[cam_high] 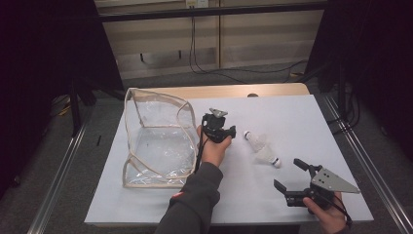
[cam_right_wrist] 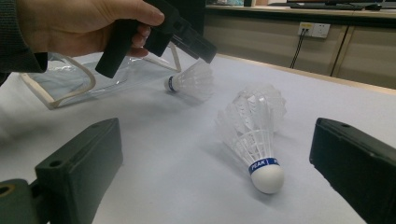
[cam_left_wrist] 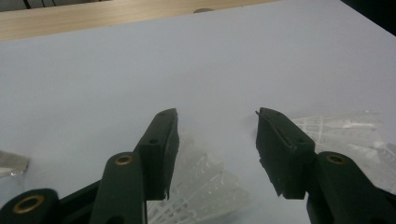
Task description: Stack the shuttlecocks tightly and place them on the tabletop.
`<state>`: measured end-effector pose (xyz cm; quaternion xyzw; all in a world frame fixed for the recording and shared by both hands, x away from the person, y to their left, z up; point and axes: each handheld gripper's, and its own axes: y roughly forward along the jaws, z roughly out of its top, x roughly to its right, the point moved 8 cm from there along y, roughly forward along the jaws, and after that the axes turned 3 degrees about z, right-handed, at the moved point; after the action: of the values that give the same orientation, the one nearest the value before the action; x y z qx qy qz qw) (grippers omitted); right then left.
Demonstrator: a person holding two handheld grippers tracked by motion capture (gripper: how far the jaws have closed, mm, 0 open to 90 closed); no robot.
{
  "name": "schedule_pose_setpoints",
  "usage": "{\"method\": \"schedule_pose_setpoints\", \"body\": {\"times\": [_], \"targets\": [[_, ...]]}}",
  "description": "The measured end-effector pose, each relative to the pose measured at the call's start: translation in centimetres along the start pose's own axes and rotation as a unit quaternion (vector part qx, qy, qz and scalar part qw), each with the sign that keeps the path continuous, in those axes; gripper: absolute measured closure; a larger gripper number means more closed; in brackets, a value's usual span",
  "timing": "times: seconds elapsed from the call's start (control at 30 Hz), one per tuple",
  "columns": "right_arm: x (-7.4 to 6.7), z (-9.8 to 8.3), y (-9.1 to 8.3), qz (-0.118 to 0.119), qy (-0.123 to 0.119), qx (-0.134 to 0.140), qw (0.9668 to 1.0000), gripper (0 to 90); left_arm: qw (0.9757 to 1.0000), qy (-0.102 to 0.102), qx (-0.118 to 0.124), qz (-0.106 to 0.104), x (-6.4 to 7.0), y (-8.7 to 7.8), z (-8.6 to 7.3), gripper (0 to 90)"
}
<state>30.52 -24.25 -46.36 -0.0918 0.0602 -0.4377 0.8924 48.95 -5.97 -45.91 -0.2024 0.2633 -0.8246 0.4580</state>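
Meanwhile, both grippers' fingers stand spread: the left gripper point(cam_high: 233, 132) beside one shuttlecock point(cam_high: 251, 138), the right gripper point(cam_high: 287, 175) near the other point(cam_high: 269, 157).

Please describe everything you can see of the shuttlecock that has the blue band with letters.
The shuttlecock lies on its side on the white table, touched by neither gripper. Its round white cork points toward the right gripper, whose jaws stand open. A blue band reading PEAK circles the cork. The white feather-like skirt looks like plastic, and it rests beside a second shuttlecock.

Looks like a lab recording bay: white-topped table point(cam_high: 292, 122) on metal floor rails point(cam_high: 58, 165), black curtains point(cam_high: 44, 53), wall sockets point(cam_right_wrist: 314, 29), trailing cables point(cam_high: 229, 73).
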Motion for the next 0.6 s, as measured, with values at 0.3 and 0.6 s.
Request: {"method": "schedule_pose_setpoints", "body": {"times": [0.3,0.6], "targets": [[0.0,0.0,0.0,0.0,0.0,0.001,1.0,1.8,0.9999,-0.001,-0.006,-0.011,0.3,-0.1,-0.1,42.8],[0.0,0.0,0.0,-0.001,0.002,0.001,1.0,1.8,0.9991,-0.006,0.004,-0.042,1.8,-1.1,0.2,32.8]]}}
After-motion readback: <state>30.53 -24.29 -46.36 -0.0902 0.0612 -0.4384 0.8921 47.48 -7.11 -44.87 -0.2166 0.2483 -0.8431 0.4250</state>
